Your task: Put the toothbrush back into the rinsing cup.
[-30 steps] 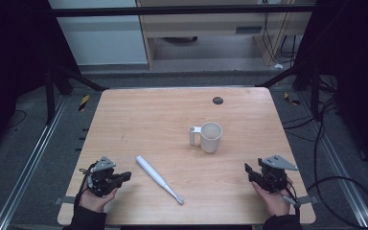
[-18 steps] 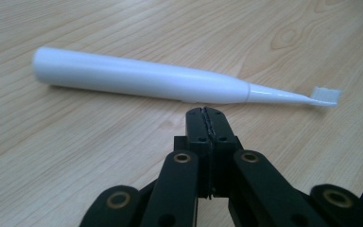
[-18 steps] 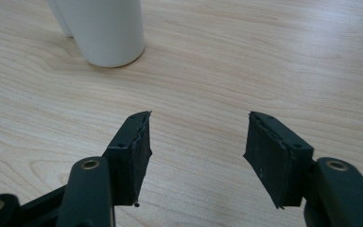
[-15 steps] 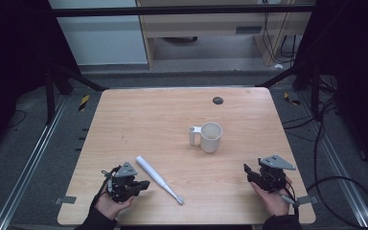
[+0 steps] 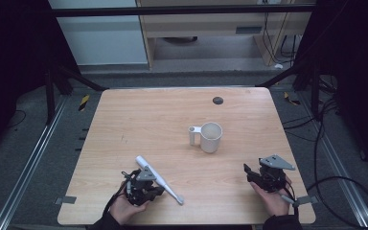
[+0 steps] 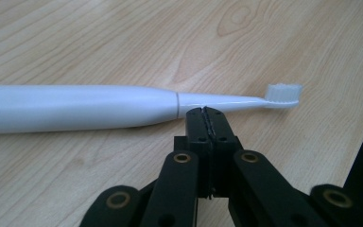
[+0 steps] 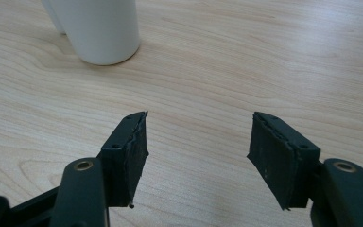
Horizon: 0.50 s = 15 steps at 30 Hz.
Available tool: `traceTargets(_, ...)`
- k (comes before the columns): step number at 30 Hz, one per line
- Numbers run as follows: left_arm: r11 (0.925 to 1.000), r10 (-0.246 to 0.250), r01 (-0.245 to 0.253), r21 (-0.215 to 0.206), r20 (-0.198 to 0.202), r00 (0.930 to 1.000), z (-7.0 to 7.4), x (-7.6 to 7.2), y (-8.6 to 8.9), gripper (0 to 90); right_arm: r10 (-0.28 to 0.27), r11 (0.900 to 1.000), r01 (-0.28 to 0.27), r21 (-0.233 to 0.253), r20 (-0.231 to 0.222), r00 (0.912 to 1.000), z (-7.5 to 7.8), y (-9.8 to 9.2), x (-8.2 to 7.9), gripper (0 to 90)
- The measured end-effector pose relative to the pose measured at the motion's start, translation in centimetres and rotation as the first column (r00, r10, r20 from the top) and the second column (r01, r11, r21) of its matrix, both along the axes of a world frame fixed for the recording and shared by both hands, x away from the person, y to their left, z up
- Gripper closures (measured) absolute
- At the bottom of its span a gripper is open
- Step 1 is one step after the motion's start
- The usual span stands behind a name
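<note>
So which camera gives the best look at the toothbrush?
The left gripper view: the toothbrush lies close up, bristles and handle seam clear, just beyond the shut left hand-held gripper. The high view shows it small, partly behind that gripper.

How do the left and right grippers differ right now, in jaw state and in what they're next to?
The left gripper has its jaws pressed together, while the right gripper has its jaws spread wide. The left one sits right at the neck of the white toothbrush, holding nothing; the right one faces the white mug across bare table. Both are hand-held low at the near edge and grip nothing.
</note>
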State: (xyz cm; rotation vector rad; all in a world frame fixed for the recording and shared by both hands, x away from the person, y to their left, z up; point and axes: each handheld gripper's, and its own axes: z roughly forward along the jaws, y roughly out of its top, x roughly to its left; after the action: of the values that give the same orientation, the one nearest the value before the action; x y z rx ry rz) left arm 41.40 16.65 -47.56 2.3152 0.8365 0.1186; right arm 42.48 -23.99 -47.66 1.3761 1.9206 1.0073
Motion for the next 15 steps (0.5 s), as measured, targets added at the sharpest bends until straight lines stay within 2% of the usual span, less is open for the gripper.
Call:
traceTargets(4, 0.9999, -0.007, 0.007, 0.015, -0.004, 1.0000, -0.3, 0.1, -0.4, 89.7, -0.003, 1.000, 0.003, 0.001, -0.001, 1.0000, 0.0, 0.0, 0.0, 37.3)
traceTargets(15, 0.9995, -0.023, 0.023, 0.019, -0.001, 0.9997, -0.7, 0.5, -1.4, 89.7, -0.004, 1.000, 0.004, -0.019, -0.002, 1.0000, -0.1, 0.1, 0.1, 35.9)
